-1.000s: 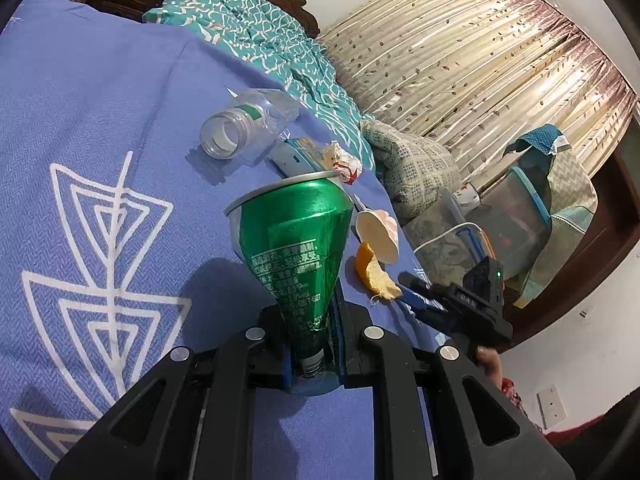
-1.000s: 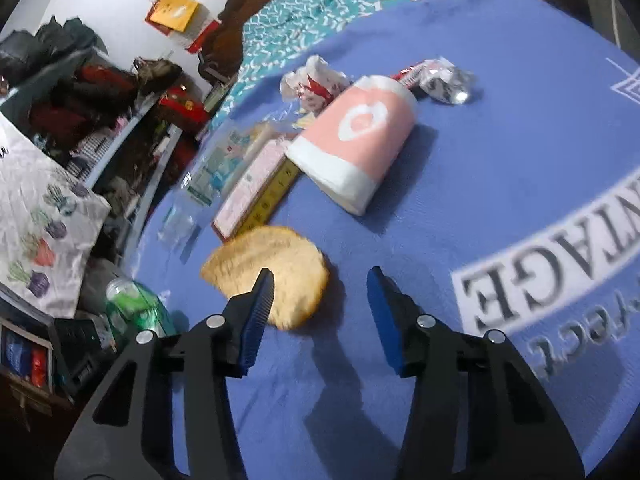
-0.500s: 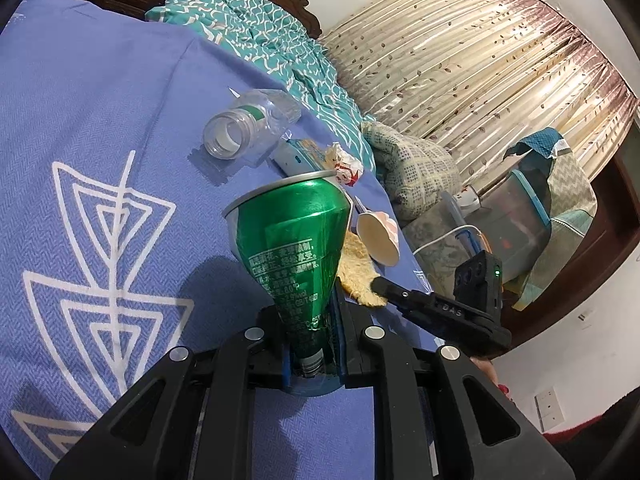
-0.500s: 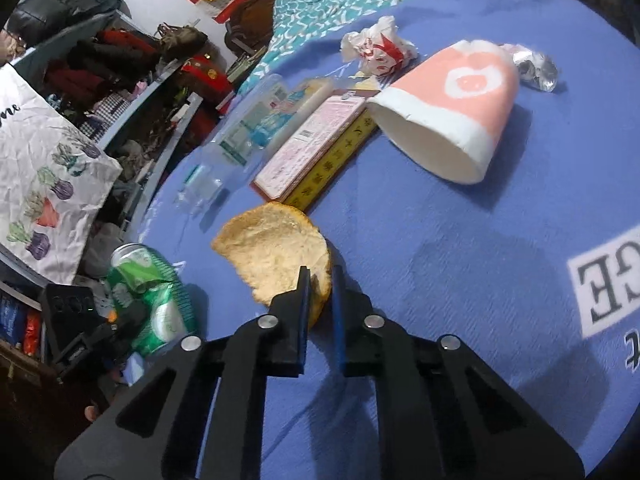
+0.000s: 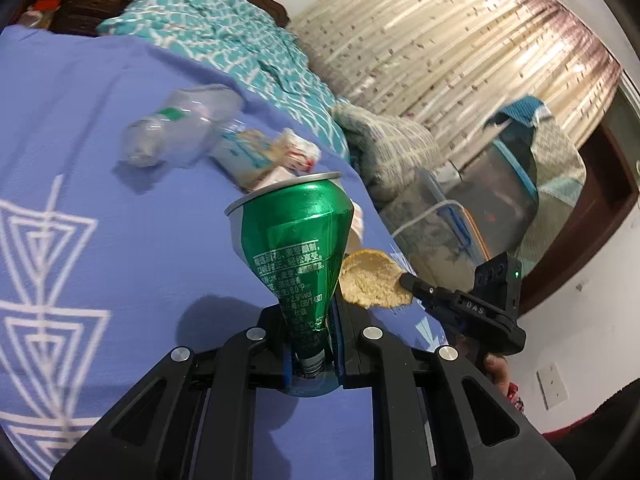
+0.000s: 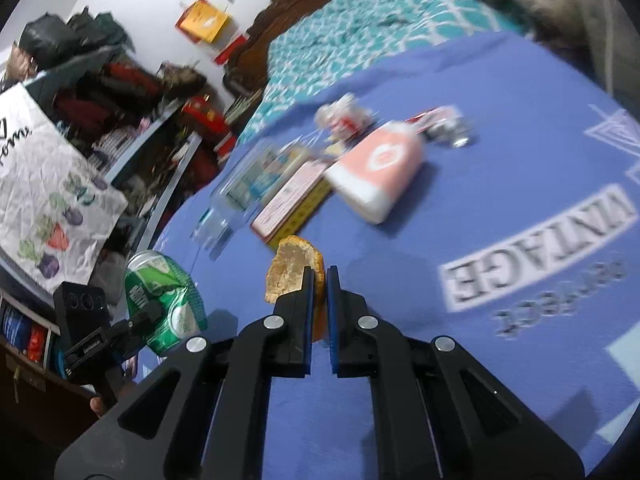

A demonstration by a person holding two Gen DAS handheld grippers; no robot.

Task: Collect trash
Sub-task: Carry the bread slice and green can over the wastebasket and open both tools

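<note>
My left gripper (image 5: 310, 344) is matte black, with blue pads lining its fingers (image 5: 280, 340) and round silver screw heads on the linkage arms. My right gripper (image 6: 318, 292) is built the same. Seen from the left, its body bears white letters, possibly "DAS", and a small green light.

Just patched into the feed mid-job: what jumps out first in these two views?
The crushed green can pinched in the left gripper, filling the middle of the left view. Beside it, the right gripper is shut on a piece of bread, lifted off the blue bedsheet. Behind them a pink cup, a clear bottle and wrappers lie on the sheet.
</note>
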